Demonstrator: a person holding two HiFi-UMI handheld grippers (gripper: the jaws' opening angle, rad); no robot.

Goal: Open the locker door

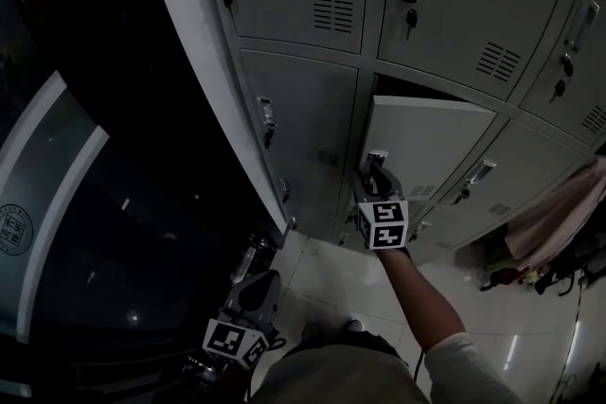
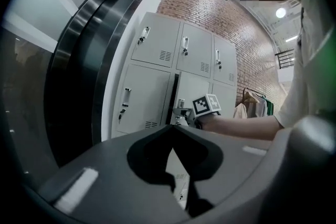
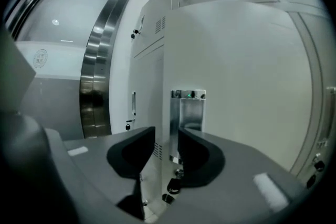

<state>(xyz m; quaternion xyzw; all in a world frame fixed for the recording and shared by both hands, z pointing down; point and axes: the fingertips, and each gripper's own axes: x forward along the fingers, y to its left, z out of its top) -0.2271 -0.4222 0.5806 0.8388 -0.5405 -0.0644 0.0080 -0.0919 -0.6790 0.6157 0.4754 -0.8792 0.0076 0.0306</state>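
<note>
Reaching forward, forearm (image 1: 417, 284) straight, right gripper (image 1: 376, 166) jaws loosely astride ajar locker door (image 1: 431, 132) free edge, unclamped; left gripper (image 2: 173, 127) low, clenched empty

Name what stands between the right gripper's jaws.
The edge of the pale grey metal locker door, beside its silver handle plate, stands between the right gripper's jaws, seen in the right gripper view.

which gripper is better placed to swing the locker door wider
Right: the right gripper is at the ajar locker door, jaws either side of its free edge by the handle. The left gripper hangs low, shut, clear of the lockers.
</note>
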